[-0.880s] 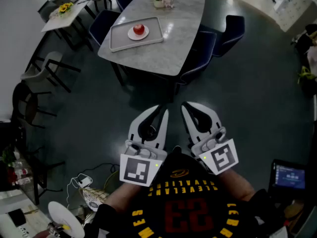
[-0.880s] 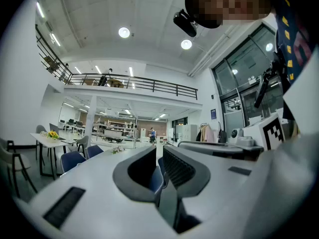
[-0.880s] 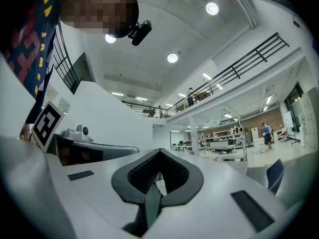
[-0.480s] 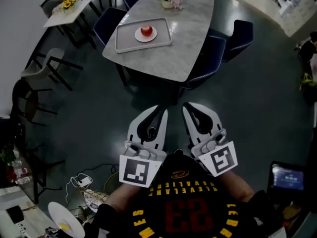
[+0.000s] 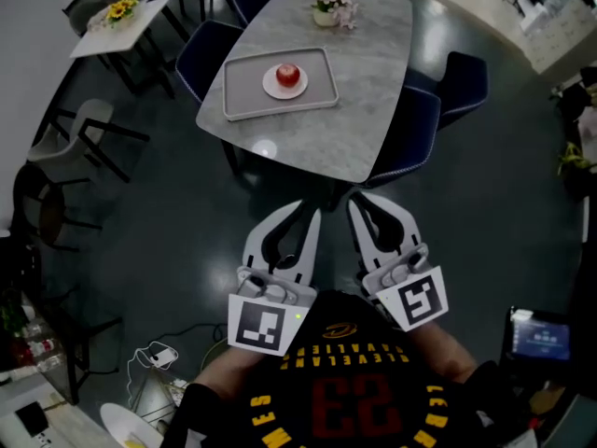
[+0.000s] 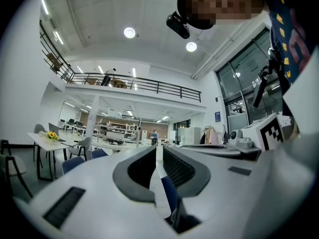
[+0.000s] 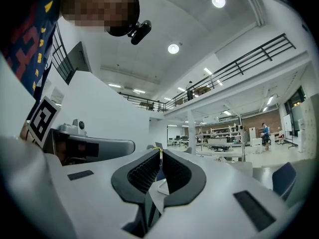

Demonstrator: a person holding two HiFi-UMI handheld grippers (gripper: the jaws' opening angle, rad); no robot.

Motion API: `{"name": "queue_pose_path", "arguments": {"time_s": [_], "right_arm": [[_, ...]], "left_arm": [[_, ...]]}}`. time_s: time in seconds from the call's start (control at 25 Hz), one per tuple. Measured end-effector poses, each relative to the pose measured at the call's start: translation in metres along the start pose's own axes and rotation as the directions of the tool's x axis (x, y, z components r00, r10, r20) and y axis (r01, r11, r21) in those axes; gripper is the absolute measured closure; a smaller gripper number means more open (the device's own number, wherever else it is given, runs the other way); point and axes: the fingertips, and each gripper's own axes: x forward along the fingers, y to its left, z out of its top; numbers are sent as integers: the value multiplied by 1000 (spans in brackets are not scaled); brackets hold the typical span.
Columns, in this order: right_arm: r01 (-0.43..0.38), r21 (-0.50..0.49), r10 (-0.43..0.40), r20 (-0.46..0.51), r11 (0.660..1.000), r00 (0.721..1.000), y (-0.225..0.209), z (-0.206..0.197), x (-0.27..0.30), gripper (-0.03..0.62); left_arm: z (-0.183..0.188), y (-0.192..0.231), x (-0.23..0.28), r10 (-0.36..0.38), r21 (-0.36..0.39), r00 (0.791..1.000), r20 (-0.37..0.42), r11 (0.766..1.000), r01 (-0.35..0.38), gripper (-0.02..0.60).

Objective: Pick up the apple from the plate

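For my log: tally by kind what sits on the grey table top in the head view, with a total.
apple: 1
plate: 1
tray: 1
pot of flowers: 1
Total: 4, all on the table

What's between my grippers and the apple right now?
Head view: beyond the left gripper and right gripper lies dark floor, then the table, the tray and the plate under the apple.
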Motion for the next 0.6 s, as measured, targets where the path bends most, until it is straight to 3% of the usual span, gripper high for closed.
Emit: {"name": "queue_pose_path", "arguments": {"time_s": [0.28, 0.6], "right_arm": [[7, -16, -8, -29, 1000, 1000, 10, -5, 49, 586], [-7, -5, 6, -35, 1000, 999, 9, -14, 76, 586]], "left_arm": [[2, 49, 8, -16, 12, 1000, 7, 1000, 16, 537], [-6, 69, 16, 4, 135, 999, -40, 991, 1, 537]]}}
